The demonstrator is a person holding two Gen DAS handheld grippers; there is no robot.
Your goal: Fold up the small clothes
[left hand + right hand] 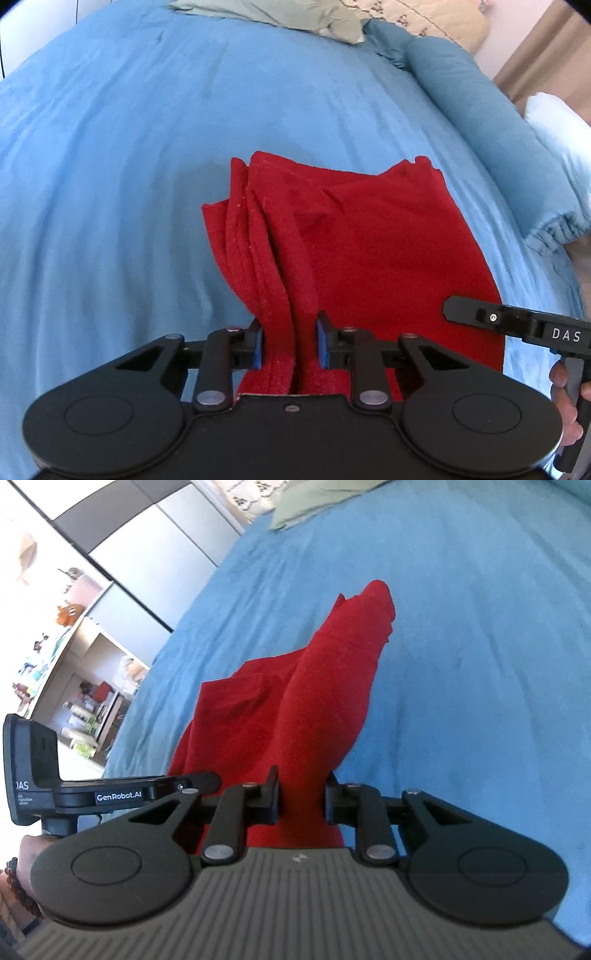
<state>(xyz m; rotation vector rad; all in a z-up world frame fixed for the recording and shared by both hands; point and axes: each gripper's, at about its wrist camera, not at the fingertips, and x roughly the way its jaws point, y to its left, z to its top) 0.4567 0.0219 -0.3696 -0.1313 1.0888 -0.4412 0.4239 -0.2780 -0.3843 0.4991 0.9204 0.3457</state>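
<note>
- left wrist view: the left gripper [289,341] is clamped on the near edge of a red cloth [354,243], its blue pads [322,345] pressing a bunched, layered fold between them.
- the red cloth lies on a blue bed sheet [110,166], its long axis running from the gripper away toward the far end of the bed; the stacked layers show along its left edge and the far end has two raised corners.
- the right gripper [480,314] comes in from the right edge, over the cloth's near right corner; from here i cannot tell how its jaws stand.
- a pale green cloth [280,14] lies at the far end of the bed, well apart.
- right wrist view: the right gripper [301,794] is clamped on the red cloth [317,701], which rises from it as a narrow ridge pointing away and slightly right, ending in a peak.
- the cloth's wider part spreads to the left, toward the left gripper [207,777] just beside it.
- shelves [74,672] stand beyond the bed's left side.
</note>
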